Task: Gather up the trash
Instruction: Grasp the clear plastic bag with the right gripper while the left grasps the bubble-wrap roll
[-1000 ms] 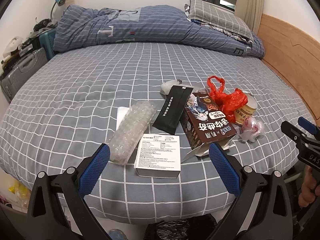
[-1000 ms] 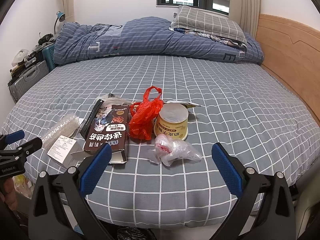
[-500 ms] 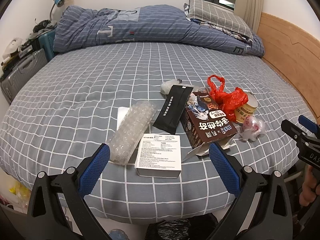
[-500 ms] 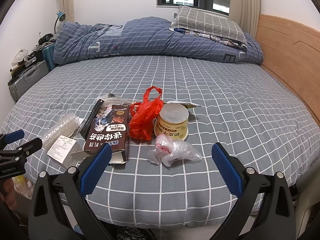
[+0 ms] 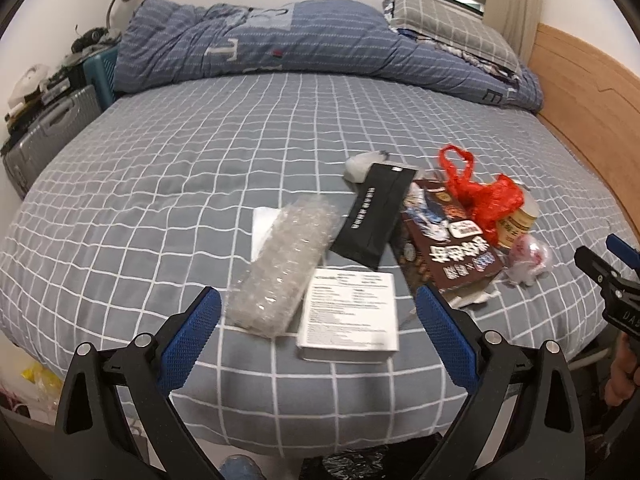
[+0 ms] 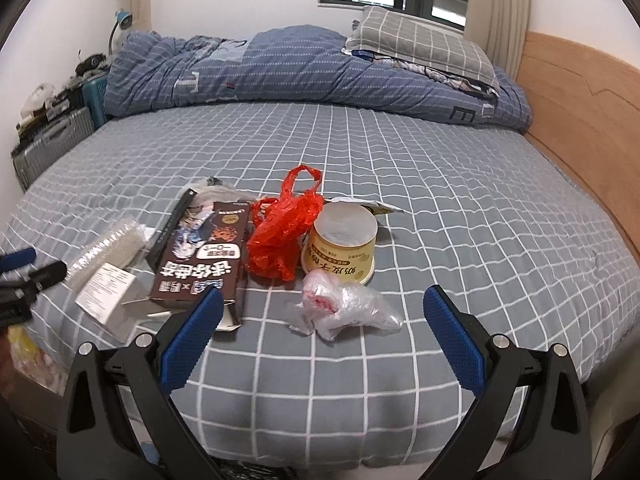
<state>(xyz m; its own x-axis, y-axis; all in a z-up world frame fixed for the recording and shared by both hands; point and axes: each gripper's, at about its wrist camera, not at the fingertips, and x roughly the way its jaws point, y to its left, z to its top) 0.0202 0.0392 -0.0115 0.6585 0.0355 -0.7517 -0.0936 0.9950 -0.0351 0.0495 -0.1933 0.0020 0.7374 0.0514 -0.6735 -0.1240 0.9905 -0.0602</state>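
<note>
Nothing is collected yet: the trash, from bubble wrap [image 5: 280, 268] and white box [image 5: 350, 314] to crumpled plastic bag [image 6: 340, 308], is left on the bed [image 6: 440, 208], while both the left tool [image 5: 316, 336] and the right tool [image 6: 320, 336] are held spread and empty.

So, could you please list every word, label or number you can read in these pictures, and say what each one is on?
"DAS", cut off at the picture's edge: on the right gripper.
"T": on the blue quilt.
"E": on the same quilt's corner, right wrist view.
Large Chinese characters, upside down: on the brown box; not legible to me.
Chinese line on the yellow cup: blurred.
White box label and black pouch lettering: too small.
</note>
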